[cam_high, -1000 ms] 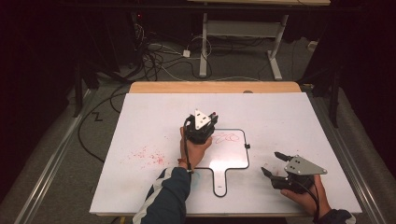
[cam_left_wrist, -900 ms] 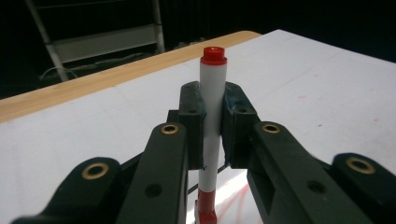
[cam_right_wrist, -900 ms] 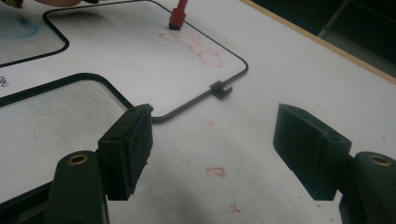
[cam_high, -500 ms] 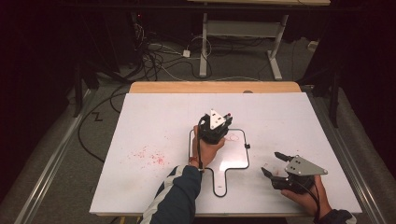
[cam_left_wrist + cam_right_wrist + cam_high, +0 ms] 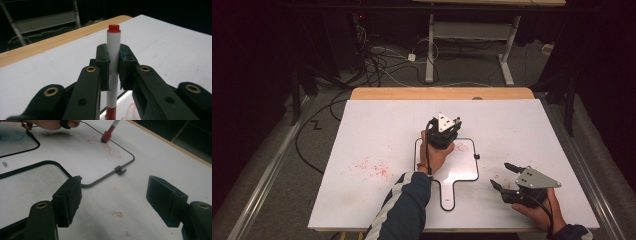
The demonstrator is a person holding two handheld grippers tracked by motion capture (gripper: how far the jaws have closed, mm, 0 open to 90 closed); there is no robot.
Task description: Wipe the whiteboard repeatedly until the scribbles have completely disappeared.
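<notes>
The left gripper (image 5: 451,129) is pinching a red-capped white marker (image 5: 113,62) between its fingers (image 5: 102,65), with the marker standing upright and its red tip (image 5: 106,137) touching the small handled whiteboard (image 5: 464,170) lying on the white counter (image 5: 372,130). The tip is resting on the red loops (image 5: 110,148) drawn in the board's upper right area, near the black frame's corner. Compared with the frame one second earlier, the left gripper is now sitting farther right and slightly farther from the person, over the board's upper centre rather than at its upper left corner; the half-second frame shows it midway along that path. The grip on the marker is unchanged across the frames.

The right gripper (image 5: 511,176) is lying low at the counter's near right, just beside the board's right edge, in the same place as in both earlier frames. Its fingers (image 5: 68,198) are spread wide with nothing between them.

Red smudges (image 5: 372,167) are marking the counter to the left of the board, matching the earlier frames.
</notes>
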